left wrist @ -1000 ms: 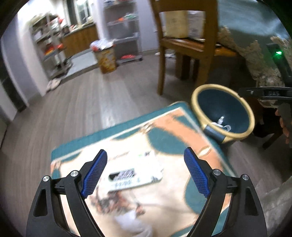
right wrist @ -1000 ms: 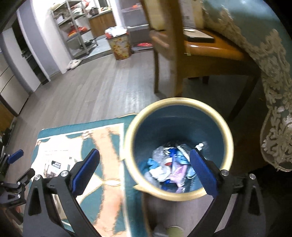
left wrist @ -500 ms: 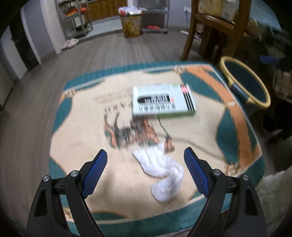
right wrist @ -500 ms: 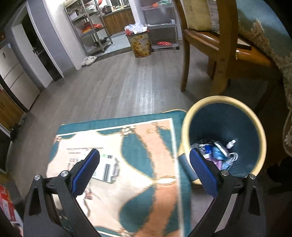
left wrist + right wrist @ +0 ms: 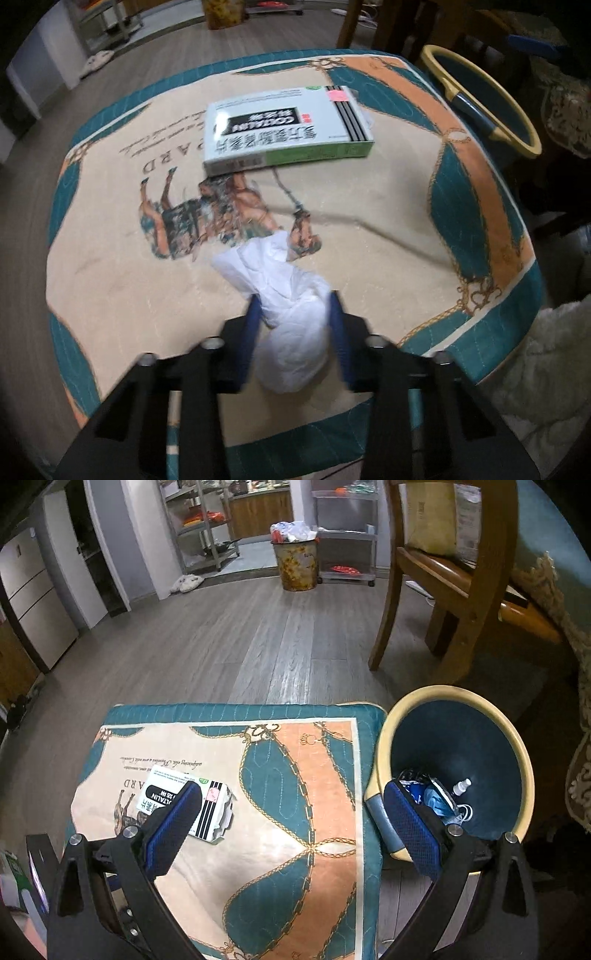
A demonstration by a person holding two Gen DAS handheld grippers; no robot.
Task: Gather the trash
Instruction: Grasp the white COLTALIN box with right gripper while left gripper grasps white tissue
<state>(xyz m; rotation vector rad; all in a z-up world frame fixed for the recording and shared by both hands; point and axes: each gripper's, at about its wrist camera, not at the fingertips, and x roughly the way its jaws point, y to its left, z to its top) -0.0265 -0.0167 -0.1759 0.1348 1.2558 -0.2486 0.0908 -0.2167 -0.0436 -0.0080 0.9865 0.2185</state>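
**Soft tissue may slip on the lift**

The left gripper [image 5: 295, 325] pinches the crumpled white tissue [image 5: 284, 291] on the mat [image 5: 369, 206], nearer than the box [image 5: 284, 129]. Its loose tail could tear or drop short of the bin [image 5: 454, 775]. The right gripper [image 5: 291, 823] hangs released.

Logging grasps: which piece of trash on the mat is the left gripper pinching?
The crumpled white tissue, between the left gripper pads. The white-and-green cardboard box lies untouched farther off.
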